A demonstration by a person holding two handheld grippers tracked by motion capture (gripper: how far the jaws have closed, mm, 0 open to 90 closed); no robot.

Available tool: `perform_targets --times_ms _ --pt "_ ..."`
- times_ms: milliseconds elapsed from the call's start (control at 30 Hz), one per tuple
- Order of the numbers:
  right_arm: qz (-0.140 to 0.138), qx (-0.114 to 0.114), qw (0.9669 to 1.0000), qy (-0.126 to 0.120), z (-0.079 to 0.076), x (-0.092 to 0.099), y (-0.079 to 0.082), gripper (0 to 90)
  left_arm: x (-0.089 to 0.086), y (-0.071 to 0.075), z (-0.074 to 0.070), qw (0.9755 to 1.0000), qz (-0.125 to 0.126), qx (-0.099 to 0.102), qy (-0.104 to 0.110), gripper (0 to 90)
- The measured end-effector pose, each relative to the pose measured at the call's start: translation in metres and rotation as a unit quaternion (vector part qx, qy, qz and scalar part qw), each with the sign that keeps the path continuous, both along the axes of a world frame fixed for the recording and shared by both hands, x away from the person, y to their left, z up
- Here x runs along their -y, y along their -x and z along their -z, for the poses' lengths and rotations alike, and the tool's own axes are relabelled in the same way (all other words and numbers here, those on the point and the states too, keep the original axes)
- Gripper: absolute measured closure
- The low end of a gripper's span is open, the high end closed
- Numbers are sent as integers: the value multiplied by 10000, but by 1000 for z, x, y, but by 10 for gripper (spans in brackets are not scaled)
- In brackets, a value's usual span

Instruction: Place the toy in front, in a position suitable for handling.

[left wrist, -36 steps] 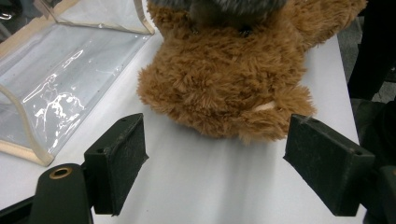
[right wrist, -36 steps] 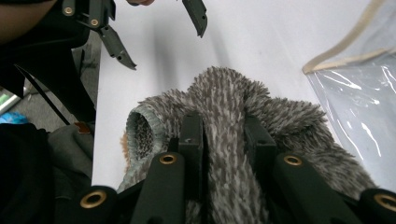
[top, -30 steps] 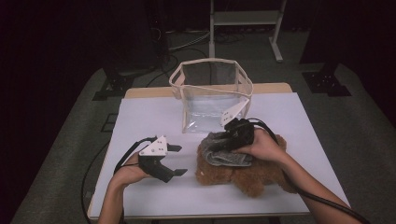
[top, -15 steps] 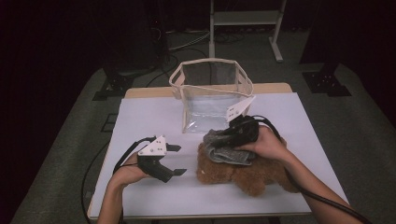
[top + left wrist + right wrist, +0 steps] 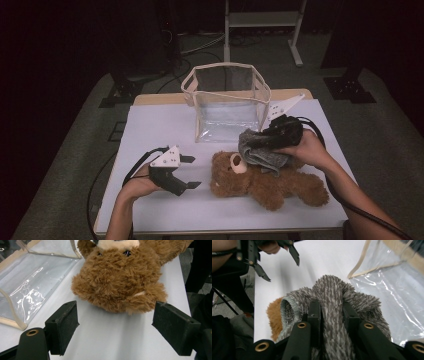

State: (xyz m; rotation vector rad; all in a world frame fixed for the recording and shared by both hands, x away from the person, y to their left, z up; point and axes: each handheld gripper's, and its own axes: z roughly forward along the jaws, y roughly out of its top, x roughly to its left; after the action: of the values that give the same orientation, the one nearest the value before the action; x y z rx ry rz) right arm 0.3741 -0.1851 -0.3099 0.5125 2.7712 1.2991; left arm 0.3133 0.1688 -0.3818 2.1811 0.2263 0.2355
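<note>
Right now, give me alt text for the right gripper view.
The right gripper pinches a fuzzy grey knit garment between its black jaws, above a brown teddy bear on a white table. A clear plastic bag stands at right; the left gripper is at upper left.

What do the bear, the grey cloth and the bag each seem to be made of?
Bear: brown plush, long shaggy pile, likely synthetic.
Cloth: fuzzy grey-and-white knit, with a ribbed cuff edge.
Bag: clear glossy plastic, probably vinyl, shown by glare and creases, with beige fabric-like trim.
</note>
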Motion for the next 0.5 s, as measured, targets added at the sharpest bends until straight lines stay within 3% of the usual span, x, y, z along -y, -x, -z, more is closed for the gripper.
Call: perform_targets --times_ms 100,167,333,500 --pt "-41 -73 10000 29 7 -8 -4 724 1 0 0 10000 8 -7 -4 198" --pt "-105 -45 9996 259 18 -21 -9 724 1 0 0 10000 12 -2 -8 198" --pt "-205 -105 9993 290 24 -28 -11 724 -1 0 0 10000 -9 9 15 198" --pt "-409 -306 9985 220 26 -28 4 724 3 0 0 10000 19 6 9 198"
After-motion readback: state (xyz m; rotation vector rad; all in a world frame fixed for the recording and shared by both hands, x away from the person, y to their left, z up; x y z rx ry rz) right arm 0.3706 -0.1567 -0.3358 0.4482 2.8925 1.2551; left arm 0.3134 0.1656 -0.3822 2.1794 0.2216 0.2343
